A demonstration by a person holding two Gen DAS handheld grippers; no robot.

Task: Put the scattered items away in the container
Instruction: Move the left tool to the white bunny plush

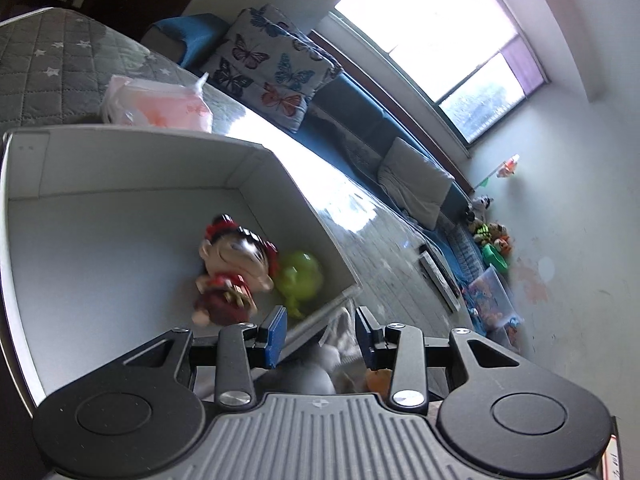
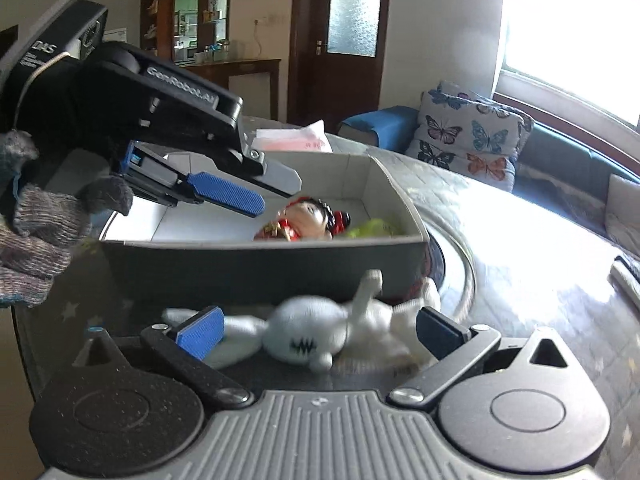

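right claw (image 2: 320, 330) spread wide around the white toy (image 2: 308, 334) beside the box (image 2: 260, 264): close on its body before lifting; left claw (image 1: 320, 332) hangs open, holding nothing, over the box rim.

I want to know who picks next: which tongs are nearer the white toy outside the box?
Right. The right tongs are open around the white toy; the left tongs hang above the box.

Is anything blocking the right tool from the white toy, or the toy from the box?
Nothing lies between the open right tool and the white toy. The box stands just behind; its near wall must be cleared, and the left tool hangs over it.
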